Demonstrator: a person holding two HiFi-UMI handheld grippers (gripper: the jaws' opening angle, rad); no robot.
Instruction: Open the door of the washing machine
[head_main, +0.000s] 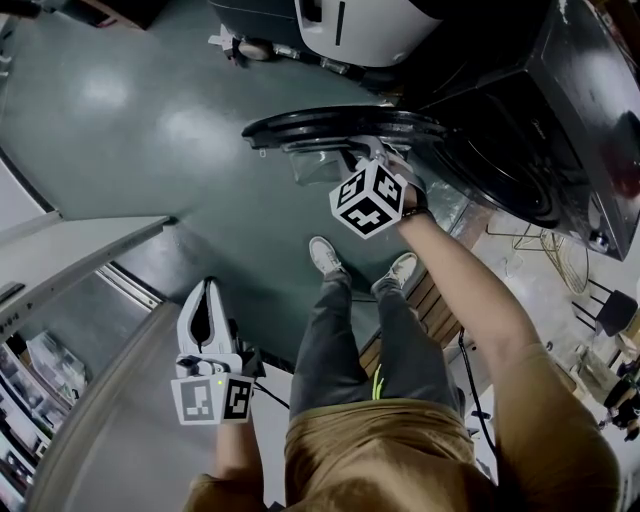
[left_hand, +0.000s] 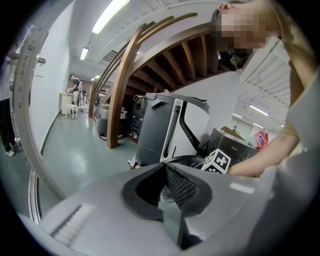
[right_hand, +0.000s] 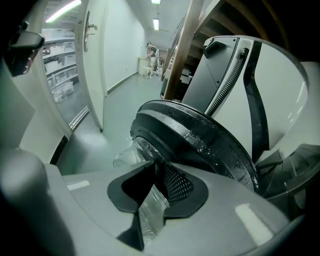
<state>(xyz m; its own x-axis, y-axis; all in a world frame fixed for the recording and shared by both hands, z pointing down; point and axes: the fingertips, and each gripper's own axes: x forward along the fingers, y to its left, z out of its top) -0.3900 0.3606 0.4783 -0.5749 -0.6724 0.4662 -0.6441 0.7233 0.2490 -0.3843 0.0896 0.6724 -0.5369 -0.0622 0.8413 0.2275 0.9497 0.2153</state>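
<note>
Gripping the door (head_main: 300, 124) by its wet glass bowl (right_hand: 127, 155), my right claw (right_hand: 154, 172) risks slipping off as it swings; my left claw (left_hand: 167, 192) hangs closed, empty.

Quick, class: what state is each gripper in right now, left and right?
Left gripper: closed, holding nothing.
Right gripper: closed on the washing machine door.
</note>
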